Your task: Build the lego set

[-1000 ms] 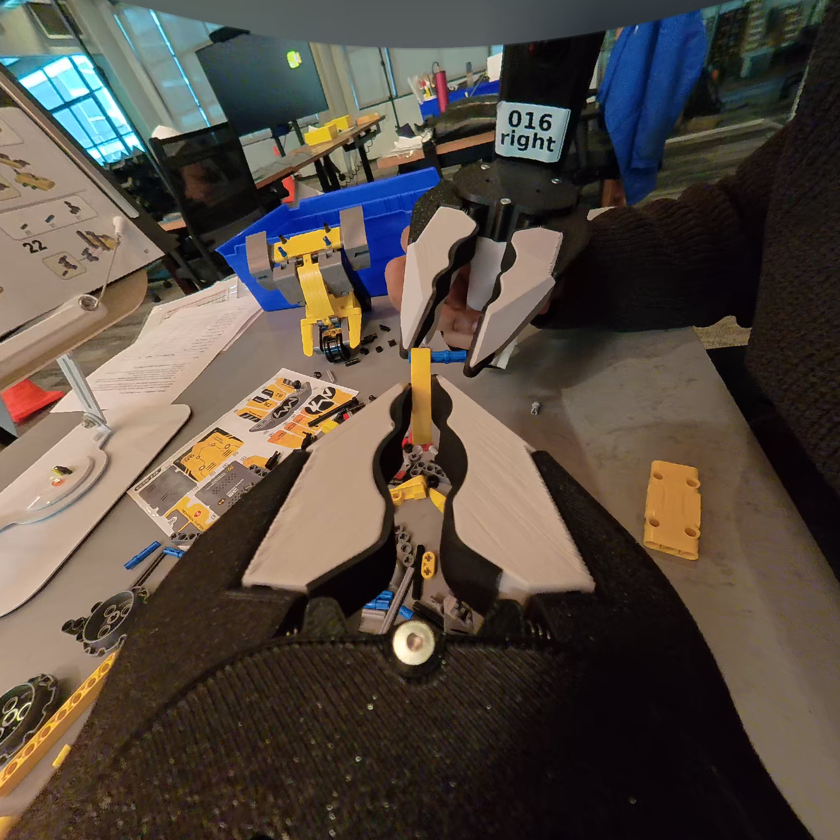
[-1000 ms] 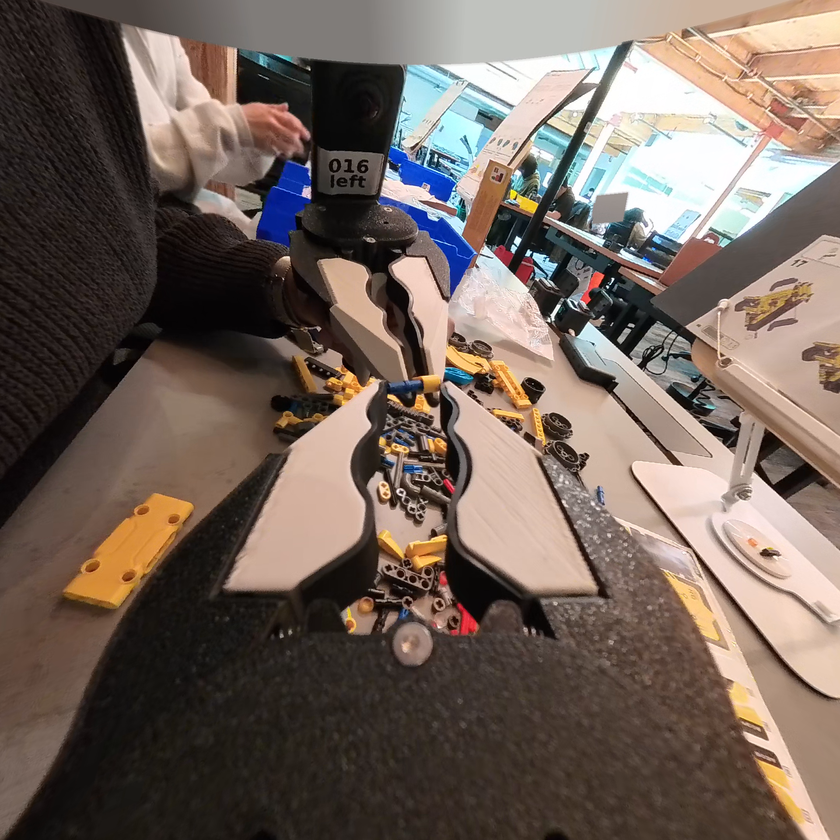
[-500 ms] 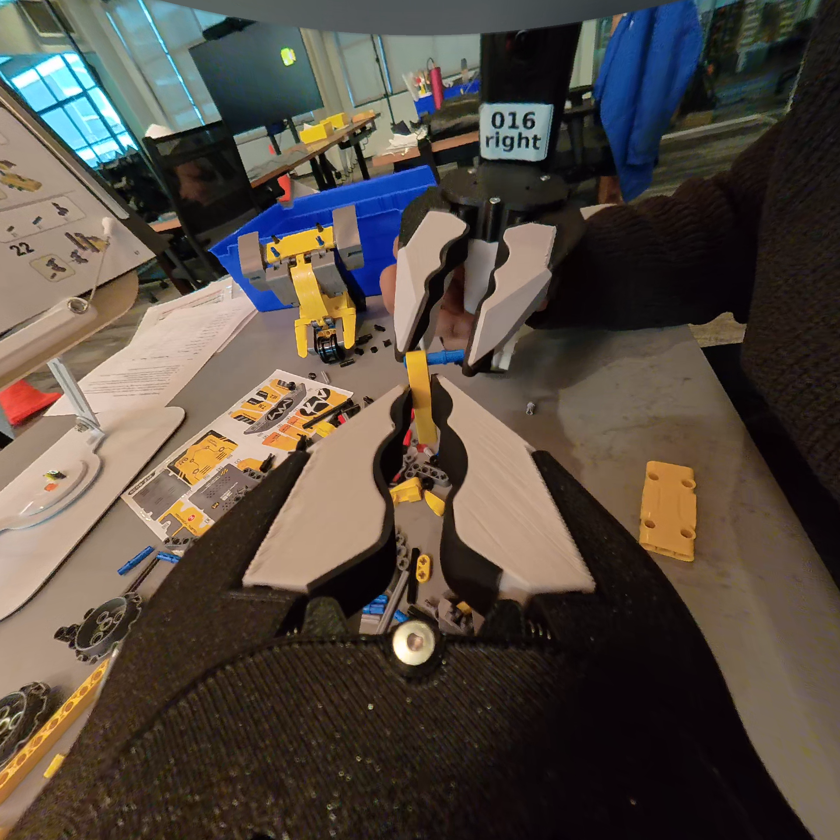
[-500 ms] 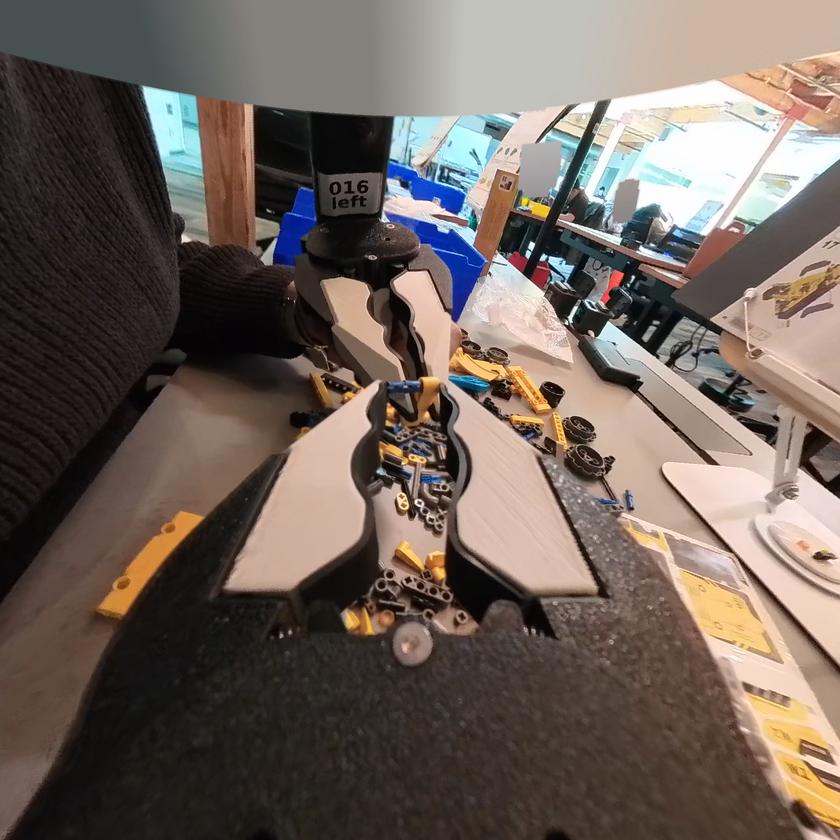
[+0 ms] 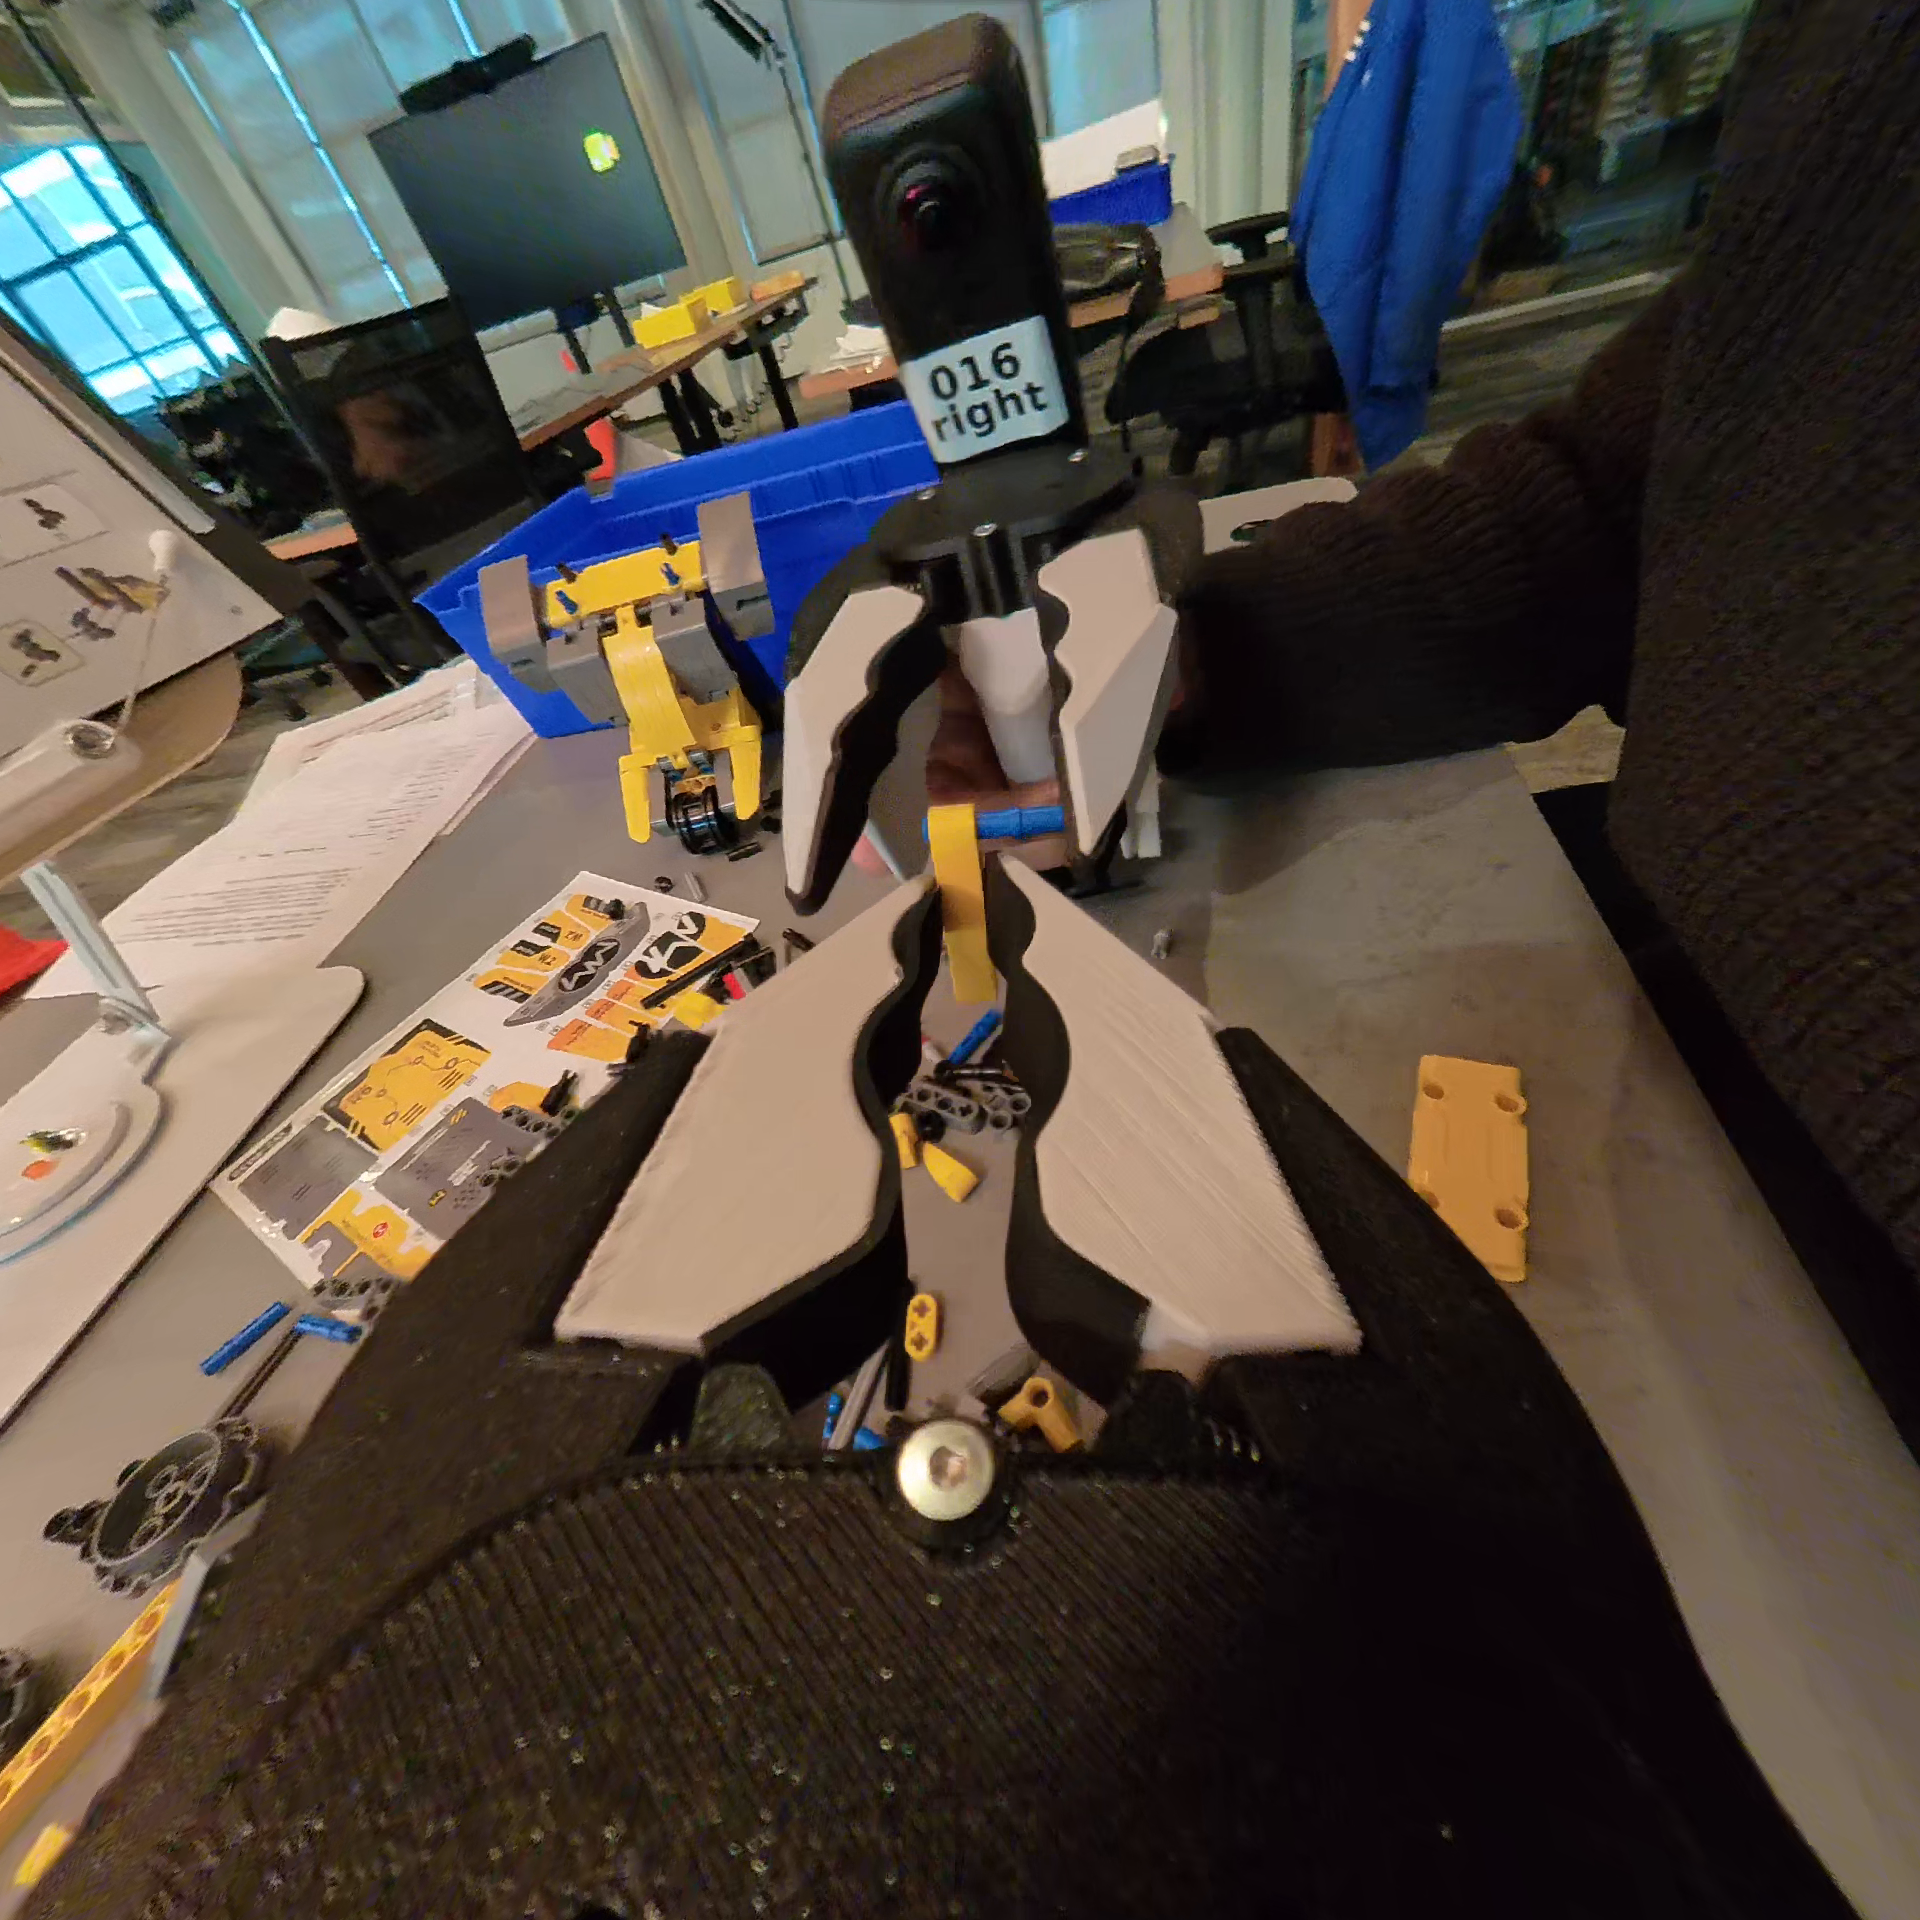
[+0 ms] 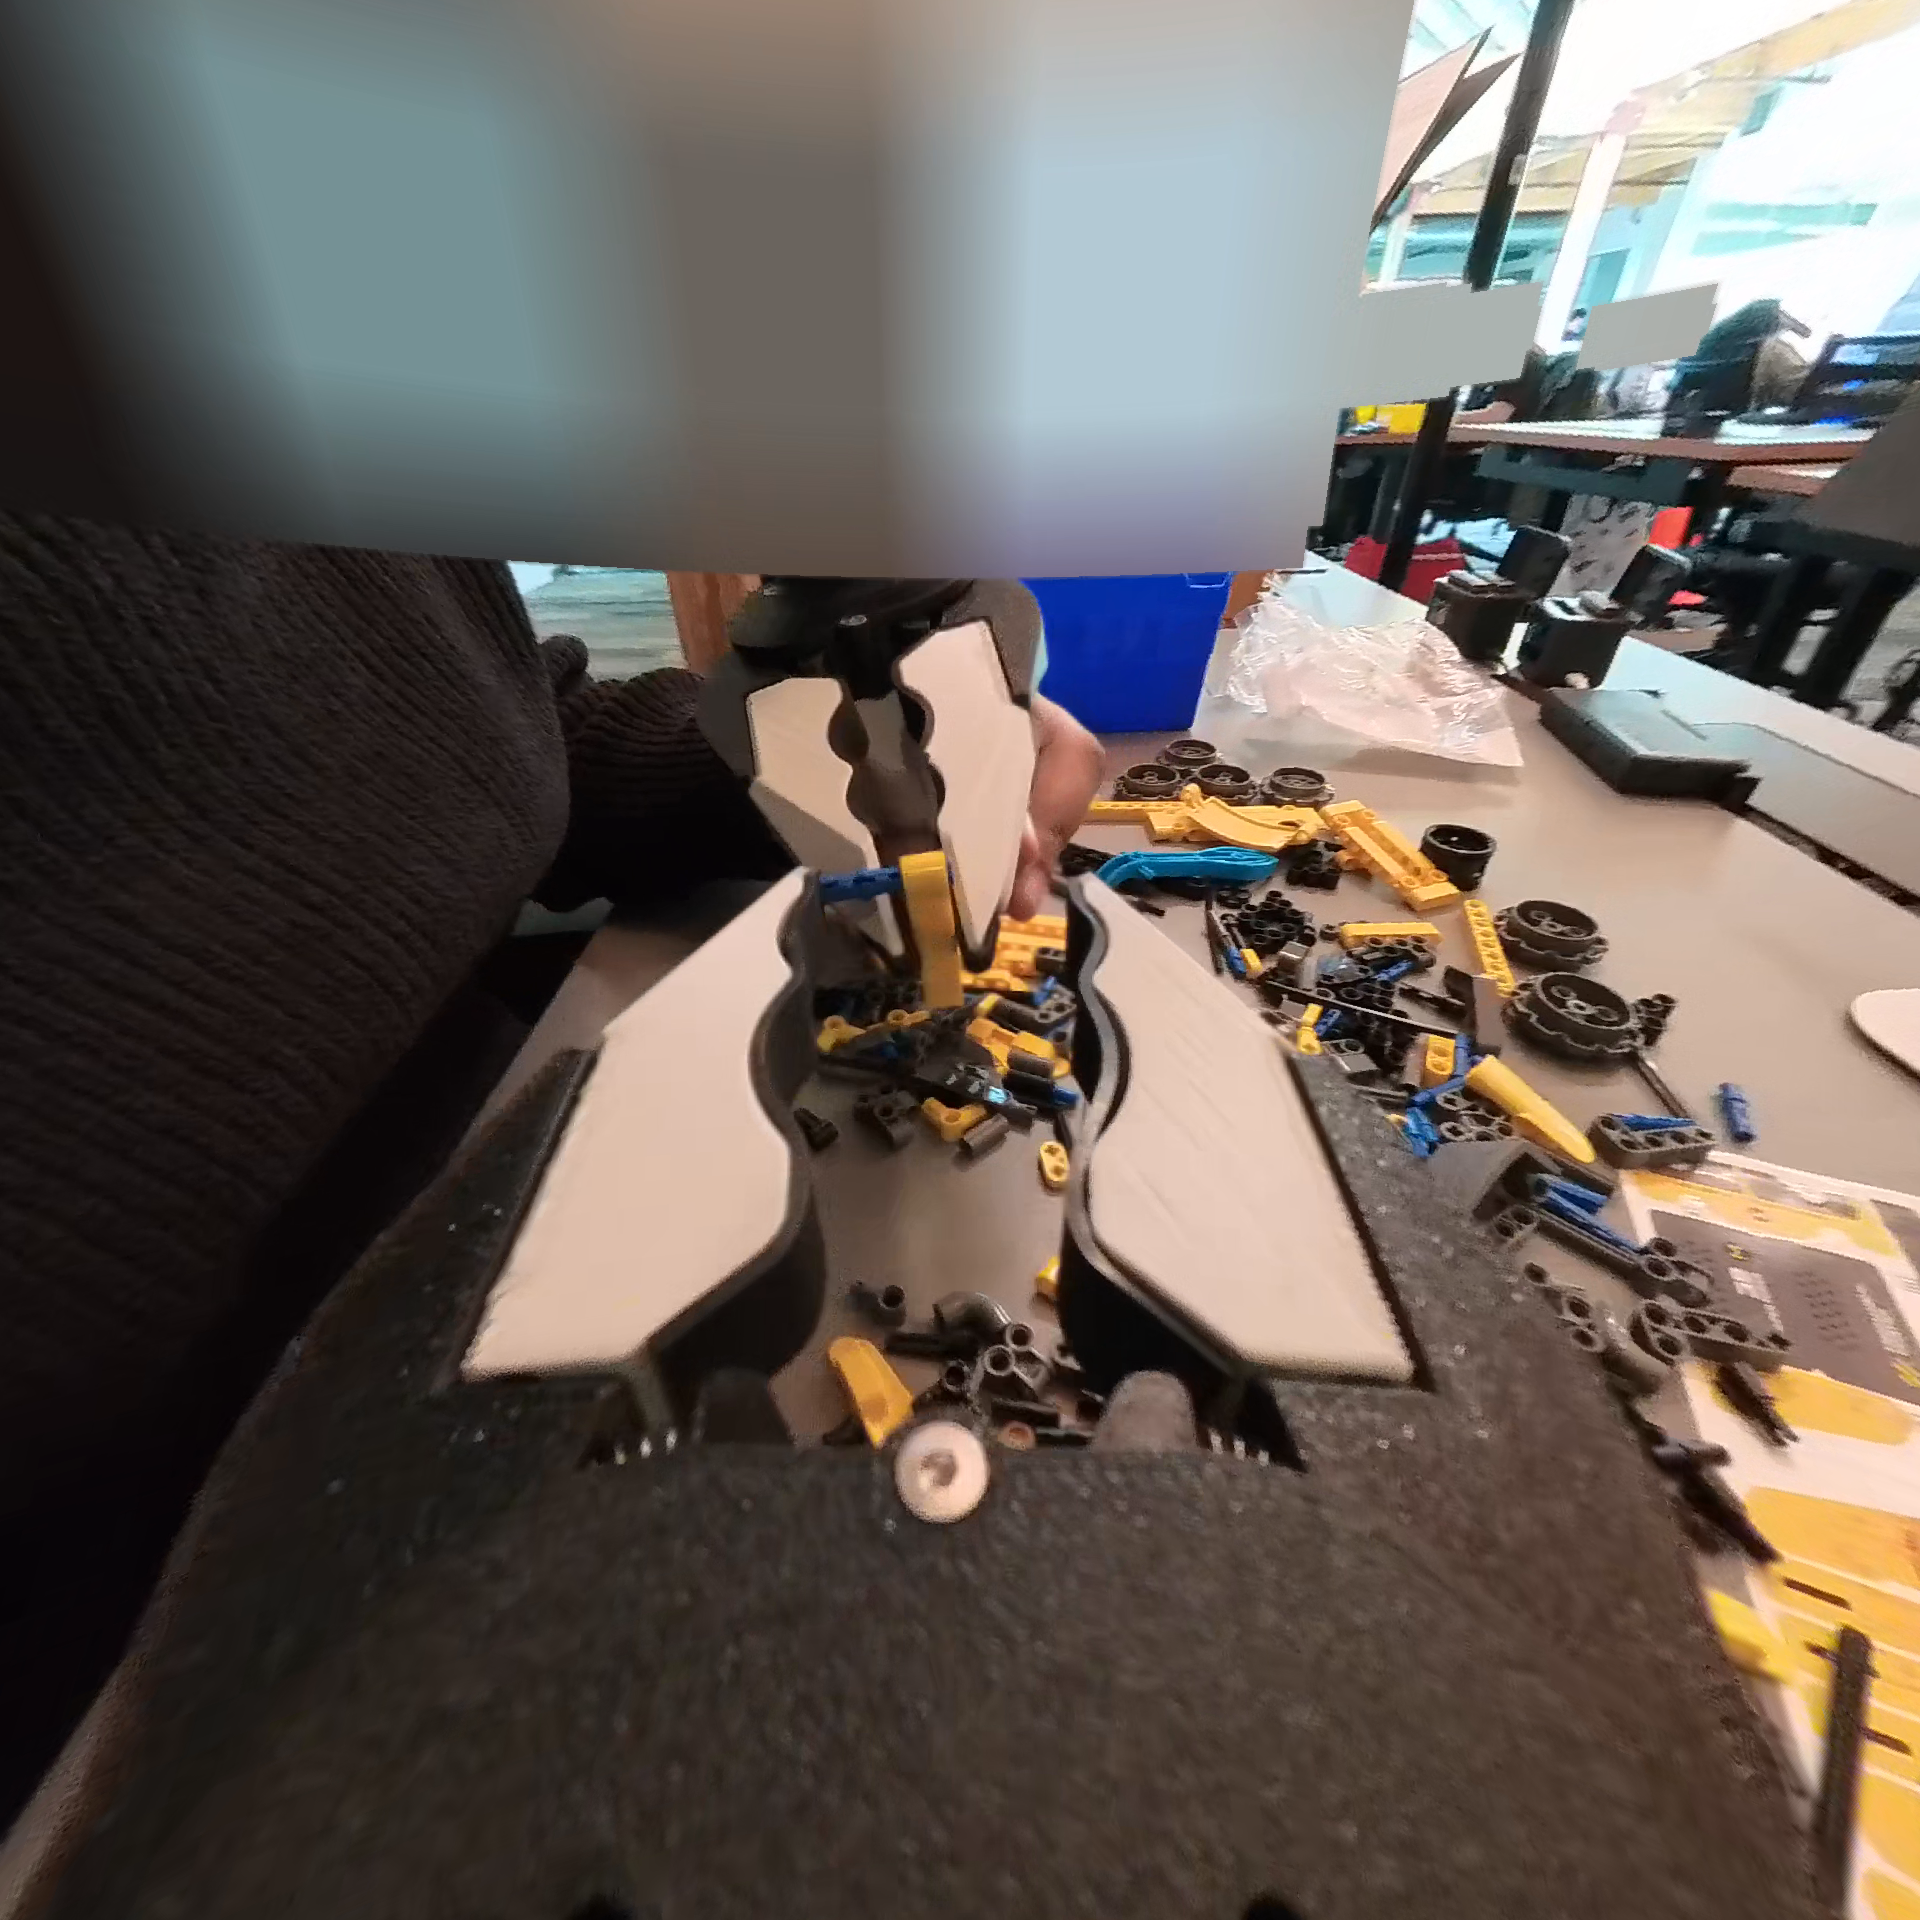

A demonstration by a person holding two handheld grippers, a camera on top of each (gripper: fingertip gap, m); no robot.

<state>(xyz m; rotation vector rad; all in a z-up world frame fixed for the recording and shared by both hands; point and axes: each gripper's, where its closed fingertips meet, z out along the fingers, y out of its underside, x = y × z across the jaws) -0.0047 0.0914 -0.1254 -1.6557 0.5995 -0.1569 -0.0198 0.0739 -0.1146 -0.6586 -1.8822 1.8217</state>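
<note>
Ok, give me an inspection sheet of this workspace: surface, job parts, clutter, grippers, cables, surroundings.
Surface: grey table, crowded on one side.
Job's things: yellow beam with blue pin through its top; part-built yellow model.
Clutter: loose pieces pile, black wheels, sticker sheet, yellow panel, plastic bag.
Grippers: left gripper shut on the beam; right gripper open around the pin.
Cables: nothing seen.
Surroundings: blue bin, instruction stand, desks behind.
</note>
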